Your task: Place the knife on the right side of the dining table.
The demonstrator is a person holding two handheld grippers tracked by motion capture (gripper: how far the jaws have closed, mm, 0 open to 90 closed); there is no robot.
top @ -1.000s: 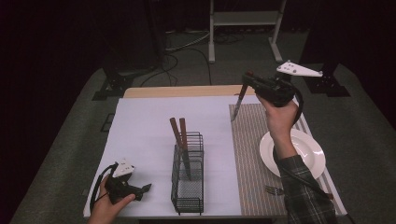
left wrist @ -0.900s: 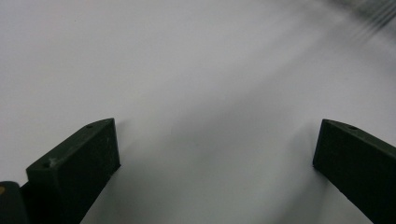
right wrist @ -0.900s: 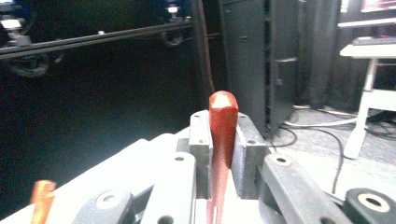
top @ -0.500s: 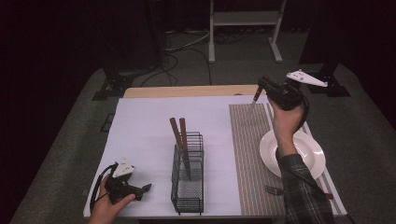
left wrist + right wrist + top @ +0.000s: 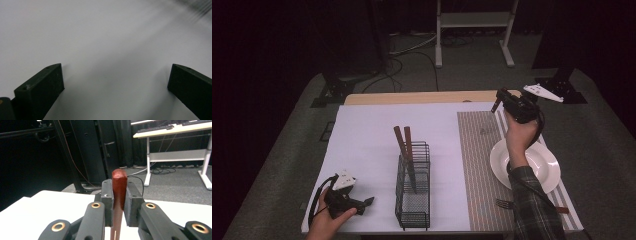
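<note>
While the left gripper (image 5: 362,204) is kept at the lower left of the high view, just where it lay in the earlier frames, the right gripper (image 5: 498,101) has been carried farther toward the upper right of the frame and is now held above the far end of the striped placemat (image 5: 479,165). A utensil with a red-brown handle (image 5: 119,192) is clamped between the right gripper's jaws in the right gripper view, its rounded end rising just above them; what kind of utensil it is cannot be told. In the left gripper view the jaws are seen spread wide, with nothing between them, low over the white surface. The wire basket (image 5: 413,187) is seen at the lower middle of the high view as before, with two red-brown handled utensils (image 5: 403,145) leaning out of its far end. At the right of the frame a white plate (image 5: 542,165) rests on the placemat, partly covered by the person's forearm (image 5: 532,205), and a fork (image 5: 504,204) lies near the lower edge of the mat. The table (image 5: 367,135) is covered by a white sheet, with a wooden edge shown along its far side. Grey carpet surrounds it, and a white desk frame (image 5: 474,20), cables and dark stands are set in the dim room at the top of the frame.
</note>
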